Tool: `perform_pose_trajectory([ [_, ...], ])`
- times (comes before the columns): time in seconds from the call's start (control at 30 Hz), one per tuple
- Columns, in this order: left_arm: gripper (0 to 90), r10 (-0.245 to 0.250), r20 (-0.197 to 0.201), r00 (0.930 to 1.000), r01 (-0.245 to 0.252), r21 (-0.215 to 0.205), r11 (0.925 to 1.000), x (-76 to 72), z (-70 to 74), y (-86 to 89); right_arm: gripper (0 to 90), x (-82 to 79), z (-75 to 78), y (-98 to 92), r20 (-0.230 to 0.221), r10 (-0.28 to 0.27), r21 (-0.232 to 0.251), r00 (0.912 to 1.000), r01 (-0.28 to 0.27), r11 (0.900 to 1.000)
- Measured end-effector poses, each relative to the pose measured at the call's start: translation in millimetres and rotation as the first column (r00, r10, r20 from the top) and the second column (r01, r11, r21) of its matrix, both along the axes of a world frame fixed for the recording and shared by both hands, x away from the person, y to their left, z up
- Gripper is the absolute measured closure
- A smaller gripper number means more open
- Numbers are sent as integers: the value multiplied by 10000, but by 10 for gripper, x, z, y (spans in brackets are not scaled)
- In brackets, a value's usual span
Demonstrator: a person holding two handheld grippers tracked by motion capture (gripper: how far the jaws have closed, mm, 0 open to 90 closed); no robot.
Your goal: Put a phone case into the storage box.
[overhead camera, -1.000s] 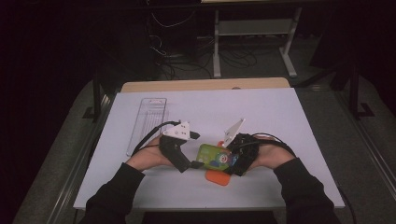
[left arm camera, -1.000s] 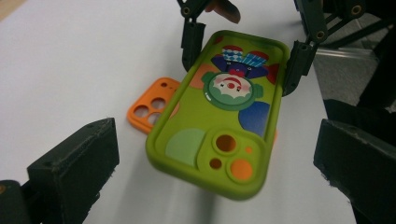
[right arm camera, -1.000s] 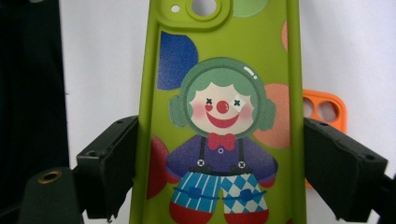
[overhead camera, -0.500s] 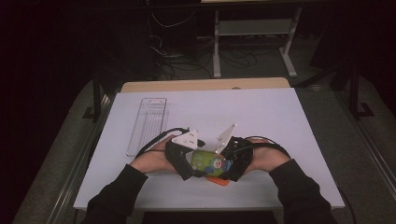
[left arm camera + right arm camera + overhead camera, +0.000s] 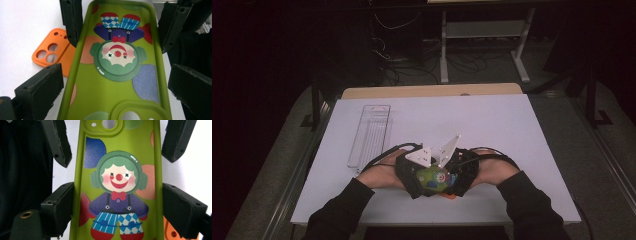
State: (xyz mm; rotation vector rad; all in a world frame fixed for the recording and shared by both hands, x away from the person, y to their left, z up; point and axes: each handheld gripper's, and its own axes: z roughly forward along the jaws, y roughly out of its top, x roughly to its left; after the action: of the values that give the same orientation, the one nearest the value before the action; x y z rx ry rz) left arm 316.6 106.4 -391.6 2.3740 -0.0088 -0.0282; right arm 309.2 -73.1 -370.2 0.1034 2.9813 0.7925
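A green phone case (image 5: 434, 179) printed with a clown is up off the white table, near its front edge. My right gripper (image 5: 448, 183) is shut across the case's width, pads on both long edges (image 5: 120, 195). My left gripper (image 5: 423, 183) faces it from the other end. Its jaws straddle the green case (image 5: 117, 82) at the camera-hole end with a thin gap on each side, so it is open. An orange phone case (image 5: 53, 51) lies flat on the table under them and peeks out below the grippers (image 5: 451, 196).
A clear plastic tray (image 5: 369, 135) lies lengthwise at the left middle of the white table (image 5: 492, 125). Both forearms come in from the front edge. Beyond the far edge are a wooden strip, cables and a metal stand on a dark floor.
My left gripper has moved right and closed in on the right one, so its jaws now sit around the green case. The right gripper has kept its grip and place.
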Motion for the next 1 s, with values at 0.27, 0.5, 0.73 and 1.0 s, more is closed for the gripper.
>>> perform_pose_trajectory([
  [0.27,73,-37,-83,10000,38,143,9999,-26,-40,-19,151,-6,8,17,54,152,-34,9999,-152,9999],
  [0.5,126,-89,-171,9998,89,32,10000,-23,-33,2,151,-9,15,24,73,209,14,9998,-209,9998],
  [0.73,140,-340,106,9994,340,39,9994,-10,-13,16,151,-11,21,16,-1,230,110,9997,-230,9997],
  [1.0,149,-307,-12,9995,307,13,9995,-10,-4,20,145,1,15,-2,42,319,345,9995,-321,9989],
])
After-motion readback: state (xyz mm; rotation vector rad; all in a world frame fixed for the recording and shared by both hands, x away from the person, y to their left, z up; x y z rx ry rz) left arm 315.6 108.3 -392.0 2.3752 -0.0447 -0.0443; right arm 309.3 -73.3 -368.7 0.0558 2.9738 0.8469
